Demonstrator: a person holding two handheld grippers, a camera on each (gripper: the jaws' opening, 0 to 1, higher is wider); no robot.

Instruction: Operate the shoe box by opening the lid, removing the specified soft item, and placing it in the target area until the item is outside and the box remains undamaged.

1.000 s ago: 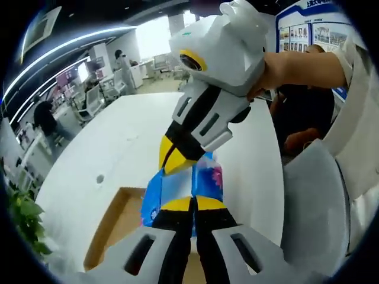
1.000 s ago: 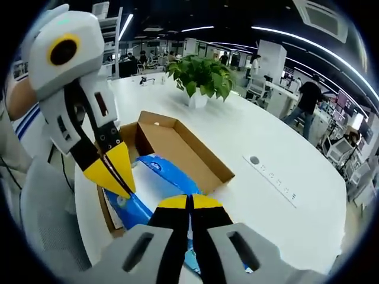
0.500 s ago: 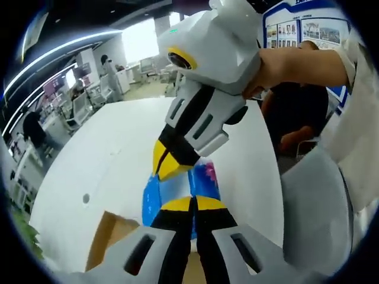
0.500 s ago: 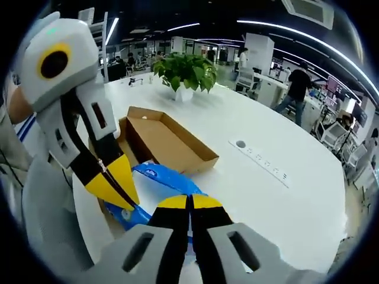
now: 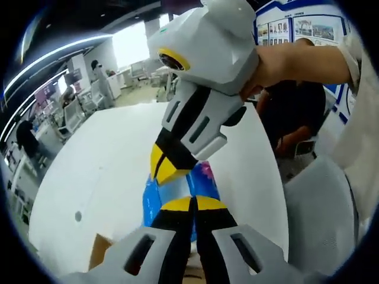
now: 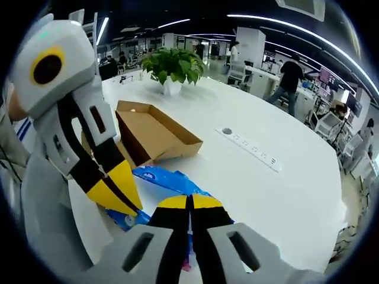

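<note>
The white desk (image 6: 284, 177) spreads wide in the right gripper view, curving off toward 3 o'clock; in the left gripper view it runs from the middle out to 9 o'clock. On it the brown shoe box (image 6: 155, 131) lies open at about 10 o'clock from the view's centre, its inside bare cardboard; one corner of it also peeps in at 7 o'clock of the left gripper view. Behind the box, toward 12 o'clock, stands a potted plant (image 6: 172, 64). A power strip (image 6: 249, 151) is let into the desk at 2 o'clock.

The blue soft pack (image 6: 169, 183) is out of the box, held above the desk between both grippers. The right gripper (image 6: 189, 204) has its yellow-tipped jaws pressed together on the pack's near edge. The left gripper (image 5: 192, 206) likewise has its jaws clamped on the pack, whose blue and pink wrapper rises just past the tips. A person's hand (image 5: 278, 65) grips the right gripper's white body at 1 o'clock of the left gripper view.
</note>
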